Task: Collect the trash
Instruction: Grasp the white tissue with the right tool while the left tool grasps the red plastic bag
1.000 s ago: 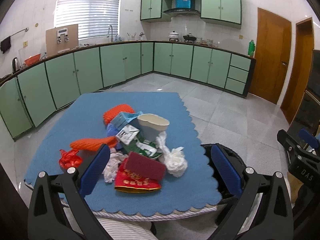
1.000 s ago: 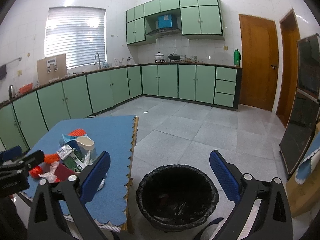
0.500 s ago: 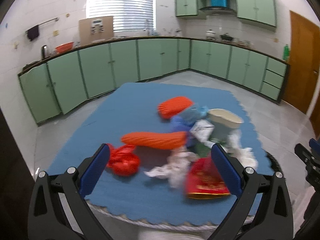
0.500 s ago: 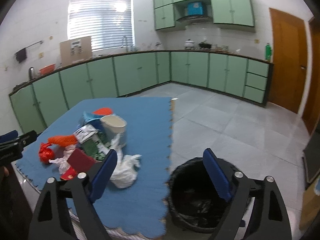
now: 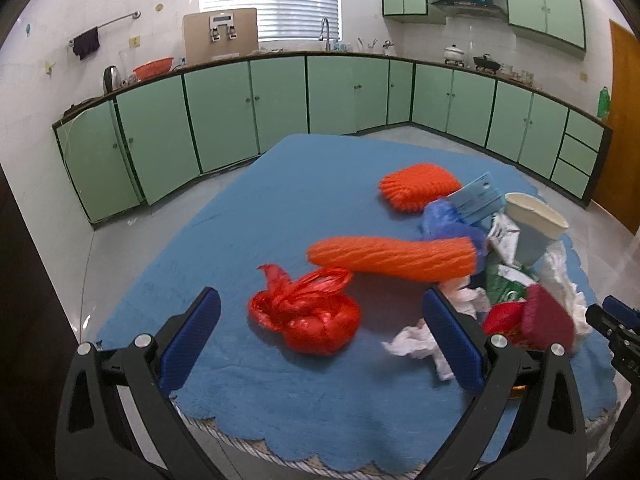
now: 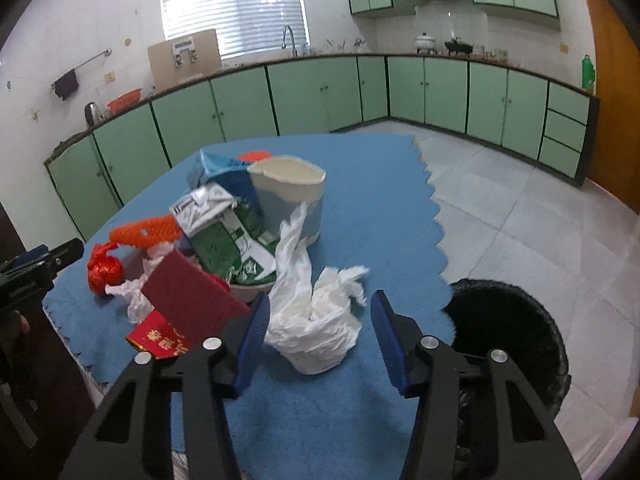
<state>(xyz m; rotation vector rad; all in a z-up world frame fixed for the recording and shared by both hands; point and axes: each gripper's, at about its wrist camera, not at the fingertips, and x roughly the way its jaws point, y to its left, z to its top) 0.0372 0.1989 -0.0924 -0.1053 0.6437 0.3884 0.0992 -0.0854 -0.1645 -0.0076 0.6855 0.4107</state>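
Facing the pile from the left wrist, the left gripper (image 5: 320, 344) stands wide apart around a knotted red plastic bag (image 5: 306, 316), not gripping. From the right wrist, the right gripper (image 6: 316, 334) is closing around crumpled white tissue (image 6: 316, 332), pads seemingly not yet pressing; the black-lined bin (image 6: 520, 340) beside the table looks nearly empty, so almost everything remains.

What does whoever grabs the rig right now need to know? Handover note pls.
Left gripper: open, empty, lined up on the red plastic bag lying on the blue mat.
Right gripper: jaws closing around the white crumpled tissue, pads not yet pressing on it.
Trash pile: orange foam nets, blue carton, paper cup, green wrapper and red packet all on the mat.
Bin: black-lined, on the floor right of the table.
Done: nothing lifted off the mat.
Left: grip the tissue and bag, drop them in the bin, then clear the rest.
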